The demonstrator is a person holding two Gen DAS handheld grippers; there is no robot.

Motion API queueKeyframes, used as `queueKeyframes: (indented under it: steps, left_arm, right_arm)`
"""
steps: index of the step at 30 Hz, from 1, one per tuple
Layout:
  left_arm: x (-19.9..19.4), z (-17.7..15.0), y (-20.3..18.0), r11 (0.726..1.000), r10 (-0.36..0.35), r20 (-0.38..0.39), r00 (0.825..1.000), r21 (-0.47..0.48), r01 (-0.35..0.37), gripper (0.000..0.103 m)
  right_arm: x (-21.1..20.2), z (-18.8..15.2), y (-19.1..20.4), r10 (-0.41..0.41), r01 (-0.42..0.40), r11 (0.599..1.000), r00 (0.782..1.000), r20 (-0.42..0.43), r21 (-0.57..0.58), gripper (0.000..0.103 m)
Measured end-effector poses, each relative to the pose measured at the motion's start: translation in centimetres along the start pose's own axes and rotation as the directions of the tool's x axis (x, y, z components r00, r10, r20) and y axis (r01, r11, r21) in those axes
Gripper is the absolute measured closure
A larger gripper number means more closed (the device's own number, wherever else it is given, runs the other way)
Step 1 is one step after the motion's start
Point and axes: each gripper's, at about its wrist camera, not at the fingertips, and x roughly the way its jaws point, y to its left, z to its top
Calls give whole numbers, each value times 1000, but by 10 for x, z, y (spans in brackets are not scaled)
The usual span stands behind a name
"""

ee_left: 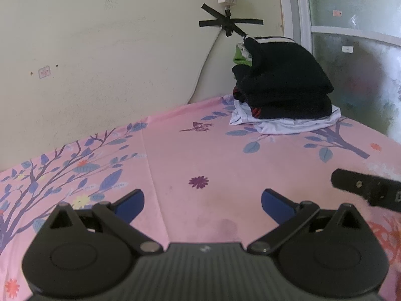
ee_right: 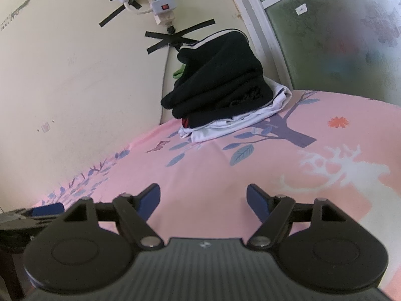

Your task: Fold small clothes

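A stack of folded clothes (ee_left: 283, 82) sits at the far corner of the bed: black garments on top, white ones underneath, a bit of green behind. It also shows in the right wrist view (ee_right: 220, 82). My left gripper (ee_left: 202, 204) is open and empty, low over the pink floral sheet (ee_left: 200, 155). My right gripper (ee_right: 203, 200) is open and empty over the same sheet (ee_right: 225, 175). The right gripper's finger shows at the right edge of the left wrist view (ee_left: 366, 188). No loose garment lies between the jaws.
A cream wall (ee_left: 100, 62) runs along the bed's far side, with a power strip (ee_right: 160, 0) and black tape (ee_left: 230, 22) on it. A frosted glass window (ee_right: 338, 37) stands behind the stack on the right.
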Motion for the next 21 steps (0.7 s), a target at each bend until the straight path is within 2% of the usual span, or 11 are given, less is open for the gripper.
queueKeyframes:
  steps: [6, 21]
  left_arm:
    - [6, -1, 4, 1000, 1, -40, 999, -10, -1, 0]
    - [8, -1, 5, 1000, 25, -58, 998, -11, -26, 0]
  right_arm:
    - [1, 1, -2, 1, -1, 1000, 1000, -3, 14, 32]
    - [3, 2, 1, 6, -7, 1000, 1000, -13, -11, 32]
